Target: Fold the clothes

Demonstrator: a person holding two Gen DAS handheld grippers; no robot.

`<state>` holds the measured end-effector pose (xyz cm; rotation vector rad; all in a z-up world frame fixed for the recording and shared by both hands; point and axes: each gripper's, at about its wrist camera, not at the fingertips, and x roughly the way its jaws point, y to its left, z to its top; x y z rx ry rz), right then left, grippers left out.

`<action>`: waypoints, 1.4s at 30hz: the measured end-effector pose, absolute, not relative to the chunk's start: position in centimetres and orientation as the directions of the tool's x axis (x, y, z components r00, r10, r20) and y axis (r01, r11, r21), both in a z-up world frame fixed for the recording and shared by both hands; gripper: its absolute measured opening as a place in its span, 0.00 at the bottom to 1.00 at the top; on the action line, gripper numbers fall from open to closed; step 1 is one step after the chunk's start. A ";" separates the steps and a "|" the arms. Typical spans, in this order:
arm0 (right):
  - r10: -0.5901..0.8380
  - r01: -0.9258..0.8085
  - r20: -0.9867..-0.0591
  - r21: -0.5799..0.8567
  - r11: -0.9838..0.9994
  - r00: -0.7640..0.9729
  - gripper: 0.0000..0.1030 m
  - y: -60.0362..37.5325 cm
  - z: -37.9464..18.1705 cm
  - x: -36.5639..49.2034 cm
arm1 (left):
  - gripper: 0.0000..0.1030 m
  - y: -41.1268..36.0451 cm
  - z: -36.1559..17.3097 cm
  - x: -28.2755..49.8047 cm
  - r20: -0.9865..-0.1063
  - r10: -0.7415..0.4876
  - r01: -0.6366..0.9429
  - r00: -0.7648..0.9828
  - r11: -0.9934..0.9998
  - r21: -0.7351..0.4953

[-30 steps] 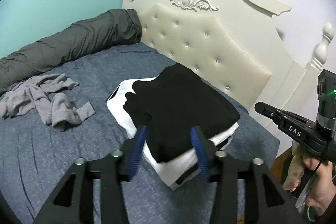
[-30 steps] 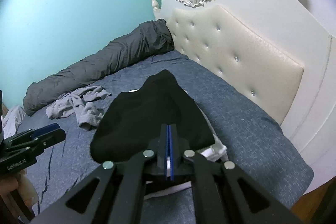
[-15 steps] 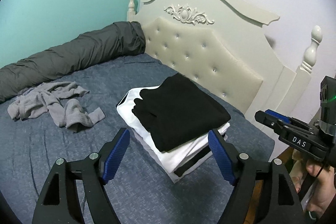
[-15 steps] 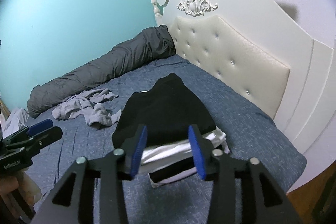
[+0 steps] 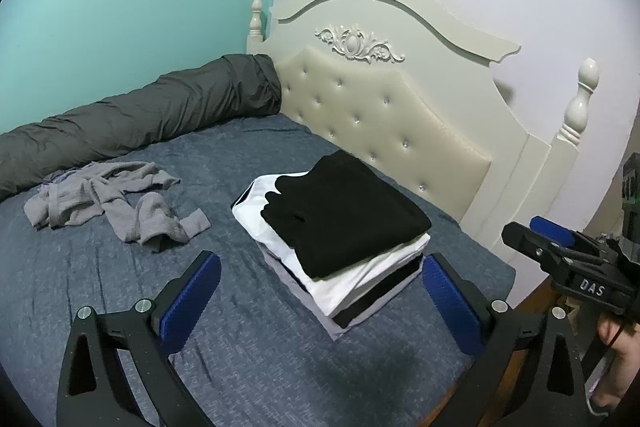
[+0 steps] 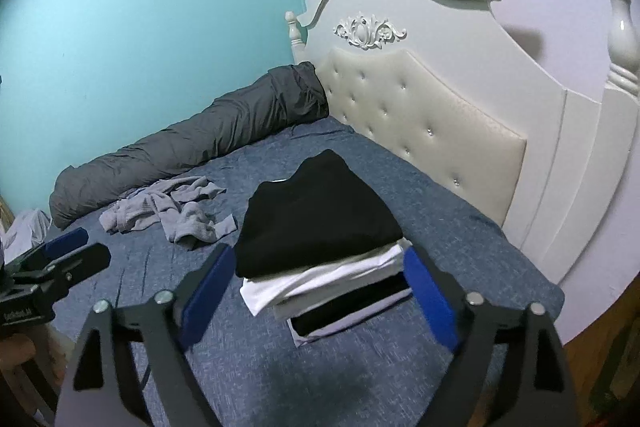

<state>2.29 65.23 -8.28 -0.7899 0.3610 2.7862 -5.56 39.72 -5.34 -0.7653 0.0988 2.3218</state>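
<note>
A folded black garment (image 5: 344, 211) (image 6: 320, 215) lies on top of a stack of folded clothes, with a white one (image 5: 360, 275) (image 6: 320, 279) under it, on the blue bed (image 5: 120, 287) (image 6: 360, 367). A crumpled grey garment (image 5: 108, 199) (image 6: 172, 207) lies loose to the left. My left gripper (image 5: 320, 303) is open and empty, held back from the stack's near side; it also shows in the right wrist view (image 6: 60, 259). My right gripper (image 6: 320, 295) is open and empty in front of the stack; it also shows in the left wrist view (image 5: 536, 235).
A cream tufted headboard (image 5: 380, 115) (image 6: 420, 115) stands behind the stack. A rolled dark grey duvet (image 5: 132, 123) (image 6: 192, 147) lies along the teal wall. The bed's corner and edge are right of the stack, with wooden floor (image 6: 600, 359) beyond. White cloth (image 6: 24, 231) lies at the far left.
The right gripper has let go of the black garment and opened. Both grippers opened wide and drew back from the stack. The black garment now rests on the stack.
</note>
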 end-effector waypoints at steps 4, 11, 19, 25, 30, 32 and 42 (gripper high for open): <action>0.160 -0.290 -0.530 0.171 -0.942 -0.833 0.96 64.1 -7.9 3.5 | 1.00 38.9 -5.2 -4.8 -0.546 0.583 -0.629 -0.601 -0.767 -0.127; 0.190 -0.321 -0.515 0.178 -0.930 -0.836 0.98 62.9 -7.2 5.5 | 1.00 37.2 -4.8 -3.2 -0.535 0.582 -0.621 -0.612 -0.773 -0.132; 0.205 -0.332 -0.514 0.168 -0.928 -0.833 0.98 61.7 -7.2 7.1 | 1.00 35.6 -4.1 -1.4 -0.522 0.595 -0.625 -0.611 -0.767 -0.143; 0.225 -0.348 -0.508 0.160 -0.924 -0.831 0.98 60.7 -7.0 8.7 | 1.00 34.4 -3.6 0.1 -0.509 0.597 -0.633 -0.620 -0.764 -0.126; 0.233 -0.353 -0.508 0.153 -0.923 -0.829 0.99 59.6 -6.8 10.0 | 1.00 33.5 -3.5 1.0 -0.511 0.603 -0.640 -0.613 -0.758 -0.128; 0.233 -0.351 -0.509 0.149 -0.924 -0.829 0.99 59.1 -6.8 10.4 | 1.00 33.2 -3.5 1.4 -0.509 0.594 -0.632 -0.623 -0.766 -0.119; 0.244 -0.351 -0.500 0.132 -0.927 -0.831 0.99 56.9 -6.6 12.5 | 1.00 31.7 -4.0 3.1 -0.500 0.603 -0.635 -0.621 -0.762 -0.130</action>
